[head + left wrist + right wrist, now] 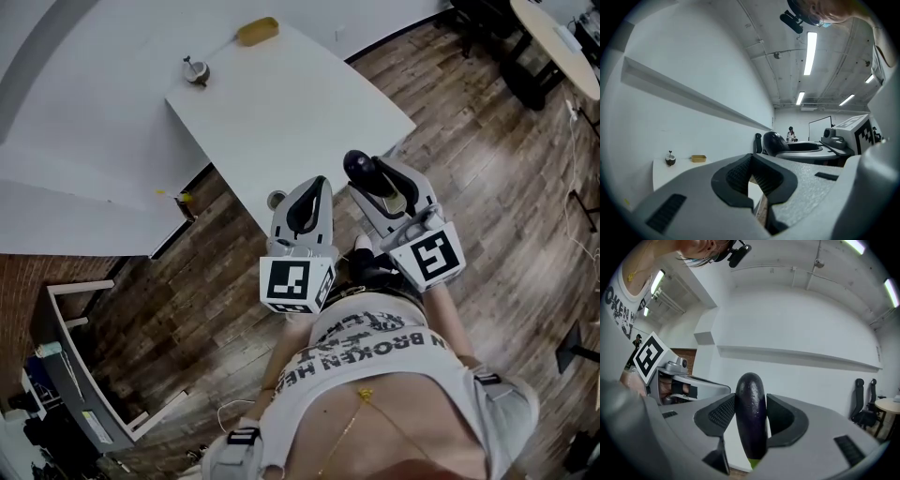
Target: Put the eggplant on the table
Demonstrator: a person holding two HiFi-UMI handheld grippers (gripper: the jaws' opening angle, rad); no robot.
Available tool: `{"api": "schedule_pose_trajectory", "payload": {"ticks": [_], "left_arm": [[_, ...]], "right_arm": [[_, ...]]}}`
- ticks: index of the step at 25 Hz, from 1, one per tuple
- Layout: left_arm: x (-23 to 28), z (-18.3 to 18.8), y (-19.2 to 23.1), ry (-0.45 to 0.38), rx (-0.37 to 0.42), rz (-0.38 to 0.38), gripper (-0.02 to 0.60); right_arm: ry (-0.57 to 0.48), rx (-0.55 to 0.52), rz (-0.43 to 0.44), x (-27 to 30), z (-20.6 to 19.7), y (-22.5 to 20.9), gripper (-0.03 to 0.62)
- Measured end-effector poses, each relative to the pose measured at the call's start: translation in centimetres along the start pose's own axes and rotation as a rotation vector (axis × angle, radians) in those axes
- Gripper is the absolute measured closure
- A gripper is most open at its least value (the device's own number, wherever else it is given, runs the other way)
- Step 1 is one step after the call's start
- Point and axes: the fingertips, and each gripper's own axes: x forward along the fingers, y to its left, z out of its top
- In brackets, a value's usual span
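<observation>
The wooden floor (487, 159) fills most of the head view. The white bench (281, 103) stands on it to the far left, one long edge facing the person, whose printed shirt (375, 347) shows at the near side.

Both tools are held level and side by side, pointing at that edge, which fits an approach to a set-down. The right hand-held gripper (380, 187) is clenched on the eggplant (751, 413). Its two ribbed pads press the dark body from either side, so the eggplant stands upright in the right gripper view with the greenish stem end lowest. Gripped at the middle like that, it should not tip as it is carried. It hangs close to the bench's near edge and does not rest on the top yet, so the placing is not done.

The left hand-held gripper (314, 192) has its jaws drawn together on nothing and looks like a spare.

Well apart at the far side of the bench sit a yellow tray (256, 31) and a small round object (195, 70), so the broad near half of the top is probably the easy spot.
</observation>
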Motion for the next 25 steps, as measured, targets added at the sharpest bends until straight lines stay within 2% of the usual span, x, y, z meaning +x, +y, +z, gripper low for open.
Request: {"api": "schedule_pose_trajectory", "payload": {"ticks": [15, 25], "left_arm": [[8.9, 1.0, 1.1, -0.007, 0.0, 0.119, 0.583], [8.7, 0.1, 1.7, -0.002, -0.014, 0.205, 0.583]], "right_arm": [[-0.014, -0.015, 0.102, 3.9, -0.8, -8.7, 0.387], [-0.012, -0.019, 0.161, 4.6, -1.8, -9.1, 0.387]]}}
